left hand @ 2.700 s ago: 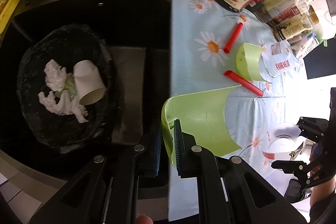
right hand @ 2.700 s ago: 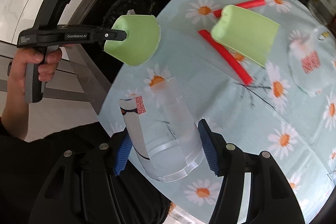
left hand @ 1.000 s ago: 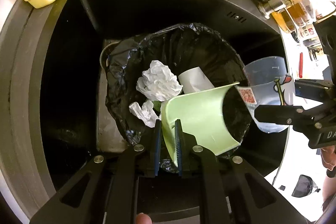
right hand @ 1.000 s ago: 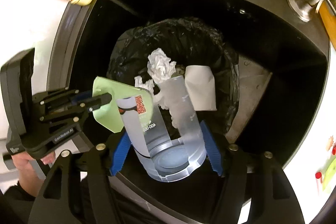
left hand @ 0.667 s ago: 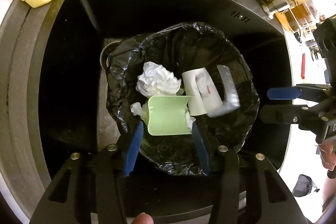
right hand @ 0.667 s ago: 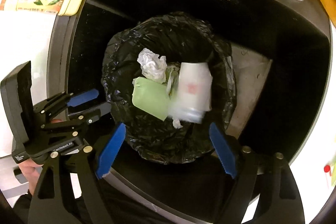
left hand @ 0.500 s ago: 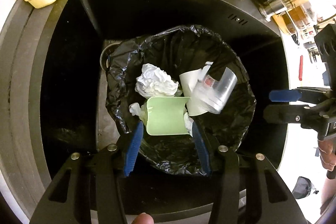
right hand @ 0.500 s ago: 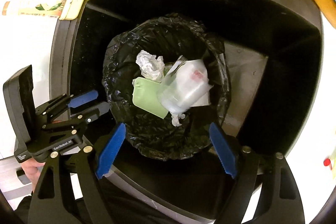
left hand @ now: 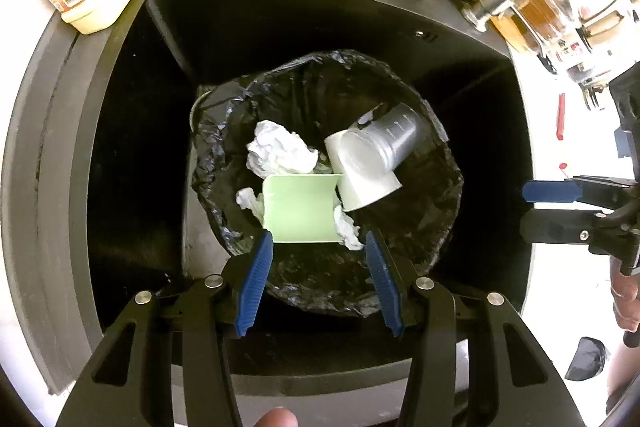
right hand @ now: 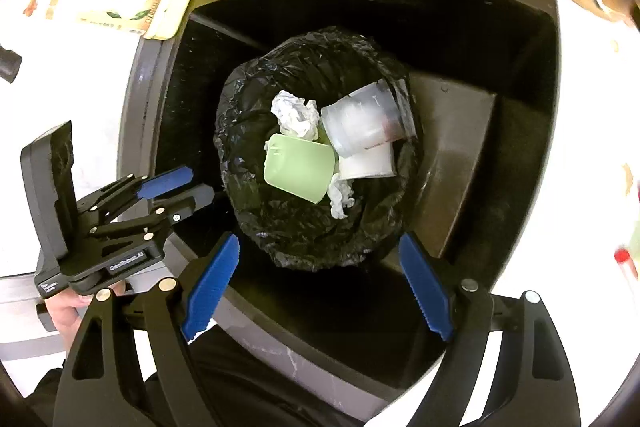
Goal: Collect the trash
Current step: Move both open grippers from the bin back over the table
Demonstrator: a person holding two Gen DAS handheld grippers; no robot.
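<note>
The green cup piece (left hand: pixel 298 209) and clear cup (left hand: pixel 386 143) have dropped into the black-lined bin (left hand: pixel 448 187), both the left gripper (left hand: pixel 318 281) and right gripper (right hand: pixel 318 285) spread empty above it; the clear cup, leaning at the bin's rim, could roll out.

Glossy crinkled plastic bin liner (left hand: pixel 224 163) (crumpled paper (left hand: pixel 280 151) inside).
</note>
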